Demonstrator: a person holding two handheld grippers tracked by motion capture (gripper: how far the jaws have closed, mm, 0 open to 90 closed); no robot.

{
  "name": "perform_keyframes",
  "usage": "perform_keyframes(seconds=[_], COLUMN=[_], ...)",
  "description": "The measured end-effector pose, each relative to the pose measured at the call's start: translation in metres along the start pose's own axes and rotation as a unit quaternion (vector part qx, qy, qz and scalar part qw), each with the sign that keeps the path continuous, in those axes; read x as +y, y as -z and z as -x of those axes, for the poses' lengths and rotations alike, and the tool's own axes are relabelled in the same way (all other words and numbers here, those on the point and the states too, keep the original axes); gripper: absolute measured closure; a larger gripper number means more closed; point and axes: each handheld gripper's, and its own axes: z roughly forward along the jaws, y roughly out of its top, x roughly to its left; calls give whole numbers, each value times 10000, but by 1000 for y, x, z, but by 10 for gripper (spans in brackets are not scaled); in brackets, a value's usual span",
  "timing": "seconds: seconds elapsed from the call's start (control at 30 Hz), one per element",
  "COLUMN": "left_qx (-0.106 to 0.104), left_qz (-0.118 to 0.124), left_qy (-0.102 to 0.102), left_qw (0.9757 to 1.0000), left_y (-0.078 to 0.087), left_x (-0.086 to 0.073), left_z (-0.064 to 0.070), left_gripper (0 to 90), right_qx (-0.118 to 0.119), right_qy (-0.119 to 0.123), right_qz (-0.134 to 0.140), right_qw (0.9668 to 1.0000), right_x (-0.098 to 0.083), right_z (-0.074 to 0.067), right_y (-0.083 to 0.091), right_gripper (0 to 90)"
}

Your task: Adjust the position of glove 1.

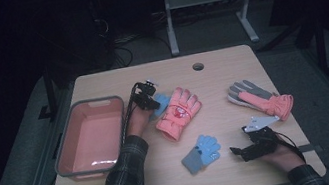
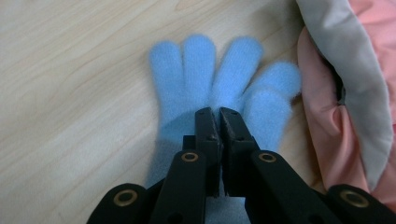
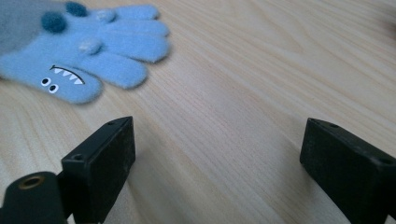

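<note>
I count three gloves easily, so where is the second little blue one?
In the high view the plain blue glove lies left of the big pink glove, touching it, pinched by the left gripper.

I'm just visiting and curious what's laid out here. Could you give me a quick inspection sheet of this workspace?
Surface: light wooden table, round hole near far edge.
Job's things: fluffy light-blue knit glove pinched by left gripper; its monster-face twin lies loose; pink plastic bin with grey rim.
Clutter: pink padded glove; pink-and-grey glove.
Grippers: left fingers closed on glove; right gripper open, nothing between.
Cables: black lead from left gripper.
Surroundings: dark room, grey table frame behind.
</note>
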Motion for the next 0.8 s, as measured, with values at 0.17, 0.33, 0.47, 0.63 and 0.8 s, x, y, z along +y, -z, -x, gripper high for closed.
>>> perform_keyframes(seconds=[0.17, 0.33, 0.47, 0.63, 0.8], left_qx=[-50, 3, -108, -317, -534], left_qz=[84, 153, 404, 551, 618], left_qy=[182, 157, 168, 172, 67], left_qw=[9998, 9998, 9990, 9978, 9966], left_y=[12, 25, 45, 63, 77], left_x=[4, 8, 14, 14, 12], left_z=[0, 0, 1, 3, 7], left_gripper=[875, 876, 876, 877, 878], right_qx=[-3, -3, 2, 0, -4], right_qy=[6, 9, -4, -3, 4], right_qz=[0, 0, 3, 4, 1], right_qw=[10000, 10000, 10000, 10000, 10000], right_x=[0, 0, 0, 0, 0], right_z=[0, 0, 0, 0, 0], right_y=[0, 0, 0, 0, 0], right_gripper=[102, 101, 101, 101, 101])
